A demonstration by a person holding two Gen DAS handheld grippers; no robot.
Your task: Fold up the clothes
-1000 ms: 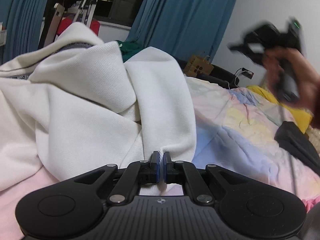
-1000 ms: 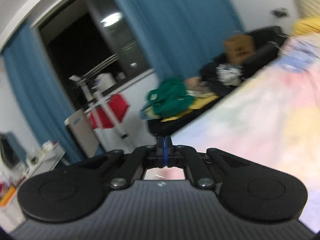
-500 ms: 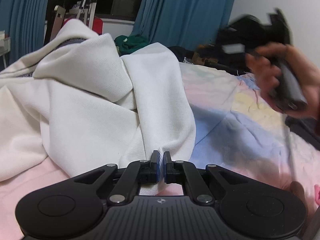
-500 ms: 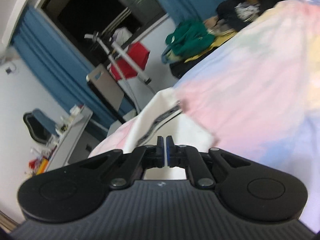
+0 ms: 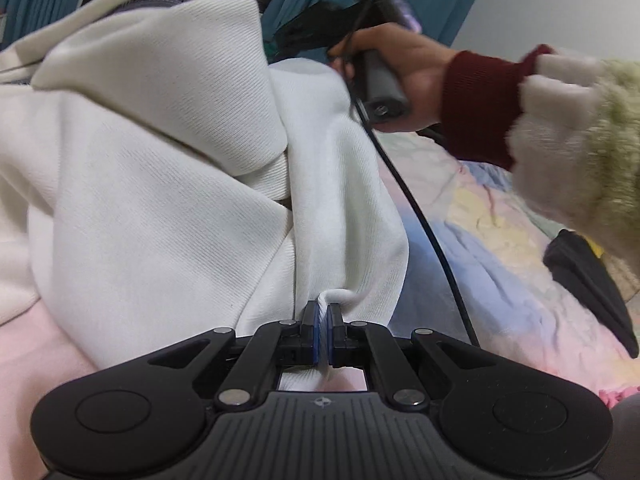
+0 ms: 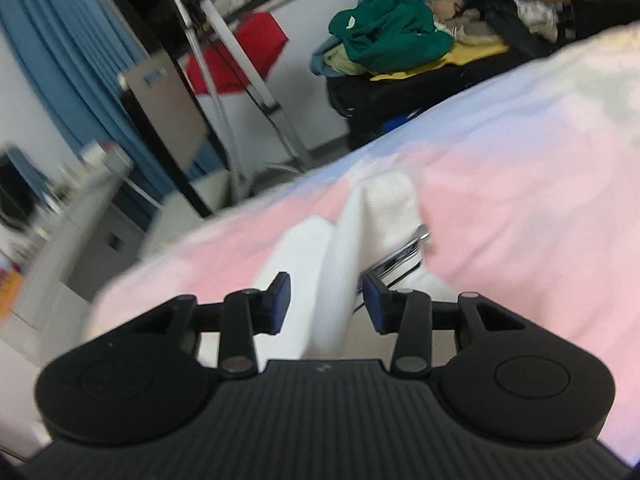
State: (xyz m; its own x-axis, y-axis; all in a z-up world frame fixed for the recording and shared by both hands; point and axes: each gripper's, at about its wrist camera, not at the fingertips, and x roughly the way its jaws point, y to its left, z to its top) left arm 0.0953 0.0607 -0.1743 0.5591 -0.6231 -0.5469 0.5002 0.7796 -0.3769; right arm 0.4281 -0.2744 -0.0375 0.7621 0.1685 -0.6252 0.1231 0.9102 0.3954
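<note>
A white hooded garment (image 5: 160, 184) lies bunched on the pastel bedspread (image 5: 492, 248). My left gripper (image 5: 323, 320) is shut on a pinch of its white fabric at the near edge. In the right wrist view my right gripper (image 6: 325, 304) is open, its blue pads on either side of a raised fold of the same white garment (image 6: 360, 232), next to a zipper (image 6: 404, 256). In the left wrist view the right gripper's handle (image 5: 380, 80) is held by a hand at the garment's far side.
A dark garment (image 5: 592, 280) lies on the bed at the right. Beyond the bed's edge stand a pile of green and yellow clothes (image 6: 392, 40), a clothes rack (image 6: 240, 68), a white cabinet (image 6: 80, 224) and blue curtains (image 6: 52, 60).
My right gripper has swung down from the room onto the garment's far end and opened around a fold. My left gripper stays shut on the fabric, which looms closer.
</note>
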